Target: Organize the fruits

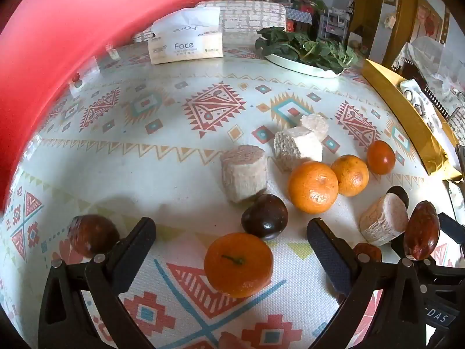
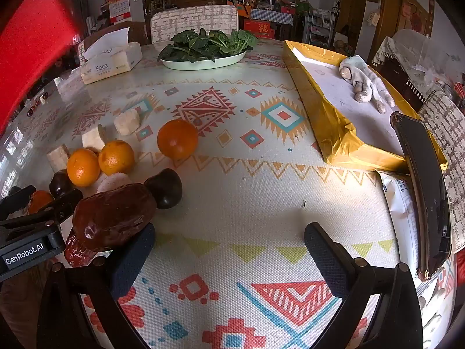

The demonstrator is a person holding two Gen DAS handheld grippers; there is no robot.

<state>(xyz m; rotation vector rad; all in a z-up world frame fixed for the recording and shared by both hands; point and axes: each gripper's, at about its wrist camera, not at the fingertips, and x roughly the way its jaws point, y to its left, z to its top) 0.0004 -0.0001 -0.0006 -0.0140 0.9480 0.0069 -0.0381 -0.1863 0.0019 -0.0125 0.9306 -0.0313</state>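
On a patterned tablecloth (image 2: 261, 174) in a cluttered room, both grippers (image 1: 231, 250) (image 2: 229, 250) released, empty.

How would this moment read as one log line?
left gripper: open over orange | right gripper: open, empty | fruits: unsorted

Bright daylight, soft shadows, glare at the left, fisheye-bent edges, blurred red patch.
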